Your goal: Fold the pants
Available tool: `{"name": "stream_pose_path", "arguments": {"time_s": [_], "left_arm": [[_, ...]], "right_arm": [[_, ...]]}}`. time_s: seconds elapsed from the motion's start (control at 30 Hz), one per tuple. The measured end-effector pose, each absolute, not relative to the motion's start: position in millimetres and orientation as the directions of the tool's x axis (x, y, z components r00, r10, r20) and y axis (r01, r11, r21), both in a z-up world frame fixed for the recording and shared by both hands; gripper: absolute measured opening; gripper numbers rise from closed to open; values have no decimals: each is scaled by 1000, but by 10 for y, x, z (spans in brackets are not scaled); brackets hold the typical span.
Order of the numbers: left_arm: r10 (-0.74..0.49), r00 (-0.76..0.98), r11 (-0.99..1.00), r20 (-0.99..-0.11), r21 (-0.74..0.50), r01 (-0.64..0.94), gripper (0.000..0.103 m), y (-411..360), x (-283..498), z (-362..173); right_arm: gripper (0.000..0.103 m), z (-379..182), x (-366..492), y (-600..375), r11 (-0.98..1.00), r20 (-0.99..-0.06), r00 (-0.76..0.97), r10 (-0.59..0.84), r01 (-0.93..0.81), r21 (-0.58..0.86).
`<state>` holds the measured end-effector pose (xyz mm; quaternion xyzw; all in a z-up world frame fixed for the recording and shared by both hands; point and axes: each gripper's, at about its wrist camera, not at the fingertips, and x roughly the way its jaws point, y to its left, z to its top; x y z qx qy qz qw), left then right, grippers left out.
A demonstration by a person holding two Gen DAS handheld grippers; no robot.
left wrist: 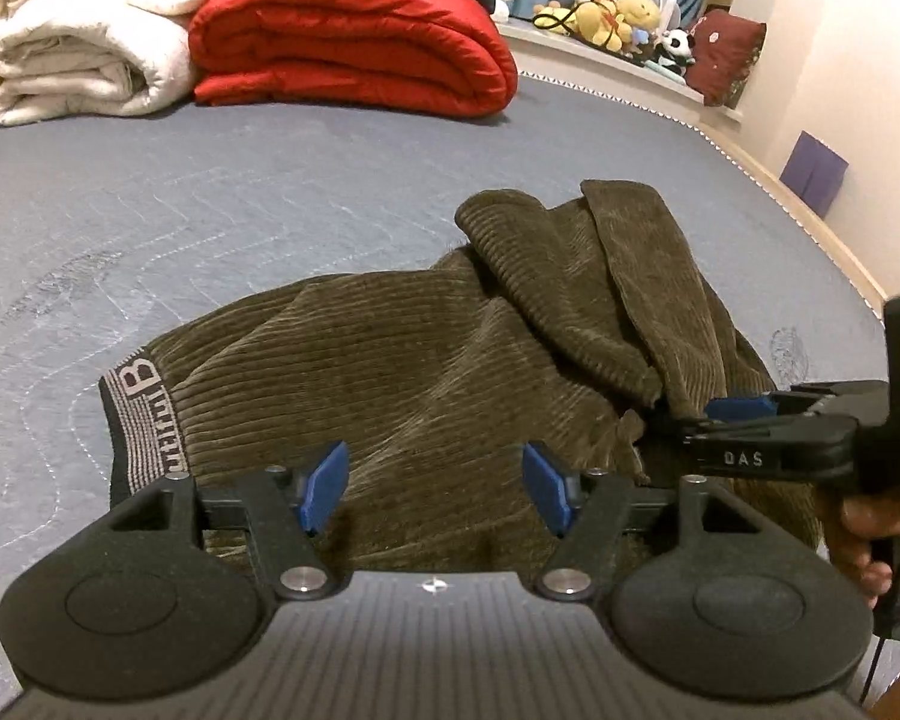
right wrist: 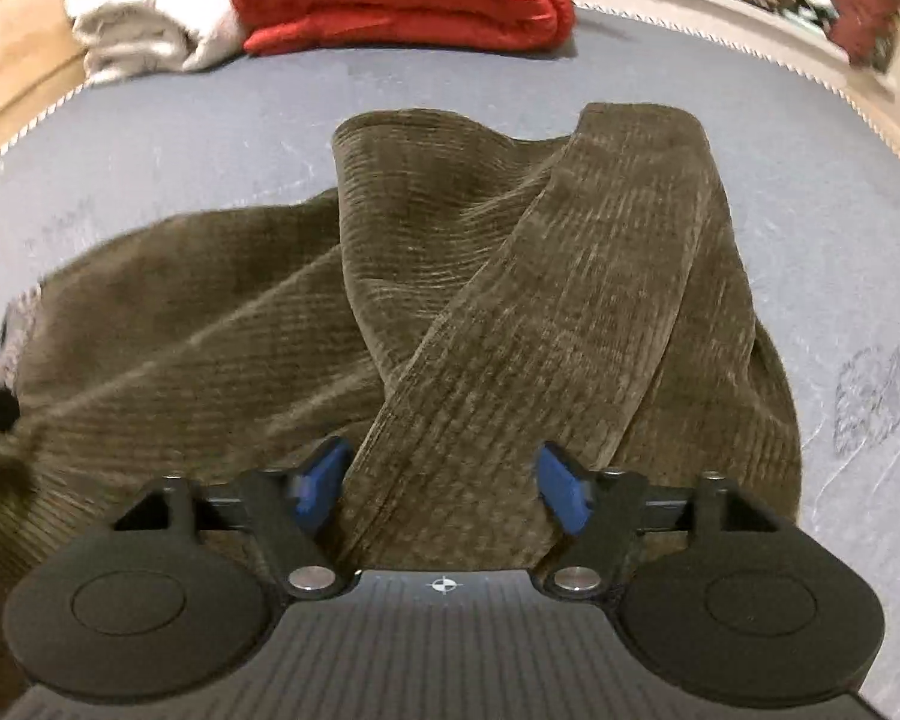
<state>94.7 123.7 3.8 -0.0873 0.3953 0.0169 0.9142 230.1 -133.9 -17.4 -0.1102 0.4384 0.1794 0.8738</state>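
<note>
Olive-brown corduroy pants (left wrist: 402,372) lie crumpled on the grey-blue mattress (left wrist: 210,210). Their grey patterned waistband (left wrist: 135,414) is at the left. Two legs are thrown back over the body and cross each other (right wrist: 510,312). My left gripper (left wrist: 437,492) hovers open over the near part of the pants, and nothing sits between its blue pads (left wrist: 324,486). My right gripper (right wrist: 444,486) is also open, and a pant leg runs under the gap between its fingers. In the left wrist view the right gripper (left wrist: 708,423) reaches in from the right beside a leg's end, with a hand (left wrist: 864,534) on its handle.
A folded red quilt (left wrist: 354,42) and a rolled white blanket (left wrist: 84,30) sit at the far end of the mattress. Plush toys (left wrist: 618,15) and a dark red cushion (left wrist: 726,54) line a ledge at the back right. A purple box (left wrist: 813,171) stands by the wall. The mattress edge curves along the right.
</note>
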Motion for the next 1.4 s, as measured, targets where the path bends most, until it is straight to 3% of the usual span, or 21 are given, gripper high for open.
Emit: {"name": "stream_pose_path", "arguments": {"time_s": [0.03,0.07,0.13,0.43,0.67,0.87,0.93,1.0,1.13,1.27,1.4], "left_arm": [[-37,685,984,-728,-145,-100,70,1232,994,31],[-34,681,985,-731,-142,-102,70,1228,1003,28],[-39,675,984,-737,-144,-101,70,1202,1027,20],[-93,685,983,-723,-177,-53,70,1033,993,2],[-150,640,978,-753,-206,-14,70,846,1009,-181],[-158,637,981,-755,-194,15,71,666,1041,-191],[-156,632,982,-760,-191,13,71,636,1061,-216],[-160,623,980,-766,-199,7,71,637,1081,-250],[-170,609,975,-775,-220,-8,70,705,1111,-312],[-165,592,977,-789,-212,-11,51,770,1141,-403],[-160,572,981,-805,-192,4,48,798,1144,-510]], "right_arm": [[39,-163,2277,-1343,909,-806,552,214,-415,-43],[32,-155,2270,-1380,907,-808,549,215,-419,-43],[8,-107,2237,-1466,907,-805,548,229,-421,-29],[7,359,1703,-2371,882,-775,585,239,-465,-80],[7,151,812,-3364,775,-884,385,264,-630,-43],[16,66,551,-3722,788,-891,352,288,-616,11],[40,255,631,-3762,816,-850,416,323,-577,27],[52,413,745,-3773,840,-806,479,347,-541,40],[53,542,1064,-3558,876,-751,563,345,-480,43],[55,424,1406,-3007,884,-734,595,327,-468,14],[63,214,1631,-2485,869,-740,619,263,-485,-97]]}}
